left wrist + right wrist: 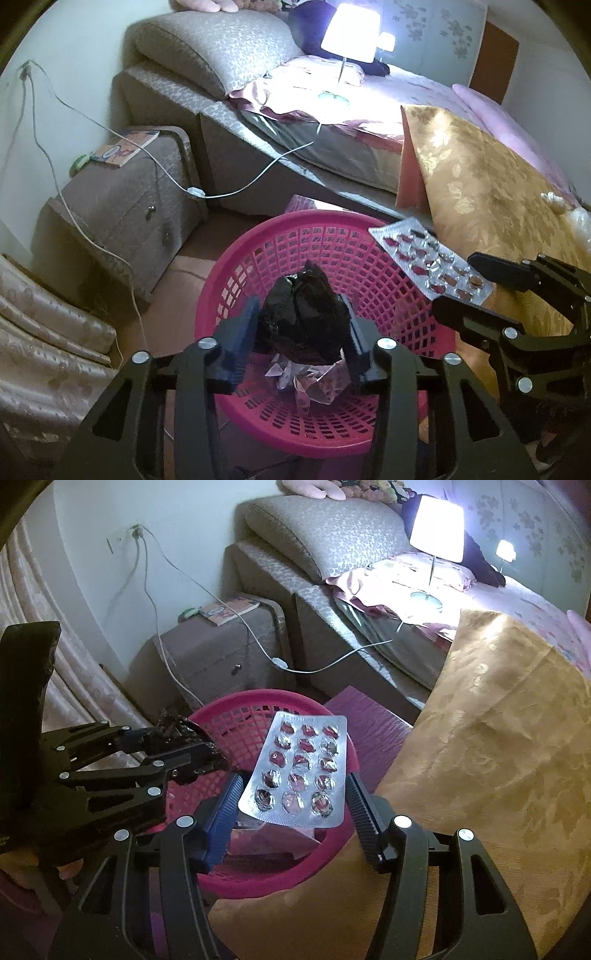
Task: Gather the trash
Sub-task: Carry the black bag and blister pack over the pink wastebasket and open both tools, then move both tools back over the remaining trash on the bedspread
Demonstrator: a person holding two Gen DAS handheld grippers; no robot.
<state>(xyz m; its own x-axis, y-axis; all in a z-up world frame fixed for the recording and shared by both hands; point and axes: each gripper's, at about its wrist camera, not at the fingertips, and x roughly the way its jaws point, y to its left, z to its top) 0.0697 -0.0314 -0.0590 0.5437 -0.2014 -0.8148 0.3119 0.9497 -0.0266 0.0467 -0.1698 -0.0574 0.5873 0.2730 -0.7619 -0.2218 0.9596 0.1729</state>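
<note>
A pink plastic basket (295,217) (258,696) stands on the floor beside the bed, with crumpled paper (314,376) lying in it. My left gripper (298,299) (210,751) hangs over the basket, shut on a crumpled black plastic bag (303,314) (184,734) that fills the space between its fingers. My right gripper (293,775) (456,282) is at the basket's right rim. It is shut on a silver blister pack (303,771) (428,258), held by its two long edges and tilted over the basket.
A bed with a gold patterned cloth (480,177) lies to the right of the basket. A lit lamp (351,33) stands on the bed. A brown nightstand (140,206) with a book is to the left, a white cable (236,190) hanging across. Curtains (44,332) hang at far left.
</note>
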